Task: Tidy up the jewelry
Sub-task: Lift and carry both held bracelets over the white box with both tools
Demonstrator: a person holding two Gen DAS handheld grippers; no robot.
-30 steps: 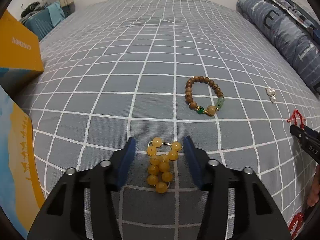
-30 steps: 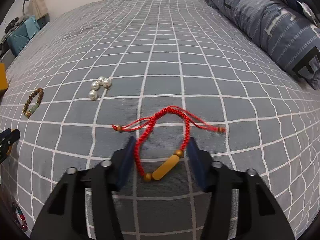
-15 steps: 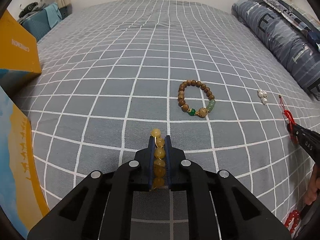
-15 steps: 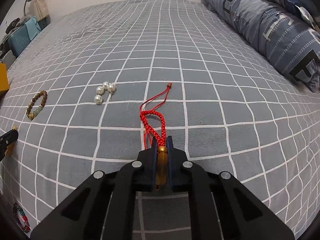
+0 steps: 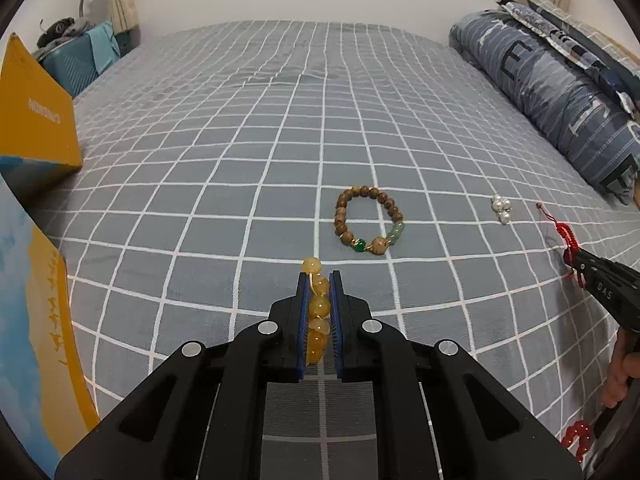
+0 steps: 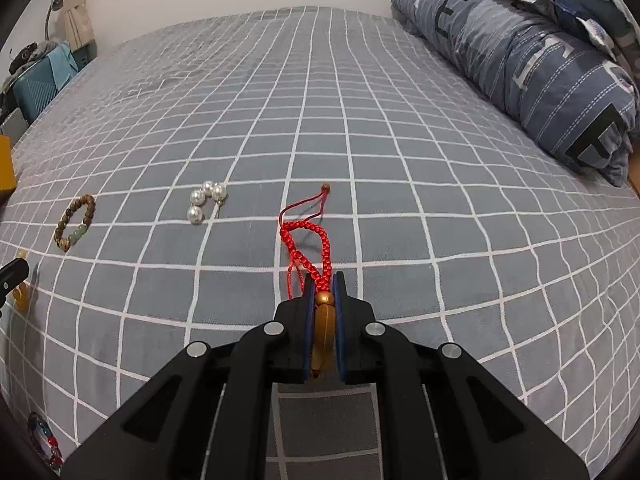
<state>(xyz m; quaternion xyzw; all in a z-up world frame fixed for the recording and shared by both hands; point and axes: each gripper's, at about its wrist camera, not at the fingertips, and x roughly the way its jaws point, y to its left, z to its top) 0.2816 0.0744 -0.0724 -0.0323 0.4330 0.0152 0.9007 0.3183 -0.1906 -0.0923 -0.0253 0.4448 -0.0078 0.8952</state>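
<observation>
My left gripper (image 5: 319, 280) is shut on a yellow bead bracelet (image 5: 316, 306), squeezed into a line between the blue pads, just above the grey checked bedspread (image 5: 240, 140). My right gripper (image 6: 323, 280) is shut on the amber bead of a red braided cord bracelet (image 6: 310, 240), whose loop and tails trail forward on the bedspread. A brown wooden bead bracelet with green beads (image 5: 368, 220) lies ahead of the left gripper. A cluster of white pearls (image 6: 206, 200) lies left of the red cord and also shows in the left wrist view (image 5: 501, 208).
A yellow-and-blue box (image 5: 32, 128) stands at the left, another box panel (image 5: 36, 340) nearer. A rolled striped quilt (image 6: 528, 64) lies along the right edge. A multicoloured bead bracelet (image 6: 42, 442) and a red bead piece (image 5: 576, 438) lie near the bed's front edge.
Both grippers closed from open a second ago, the left on the yellow bracelet and the right on the red cord bracelet, and both have since risen slightly with them.
</observation>
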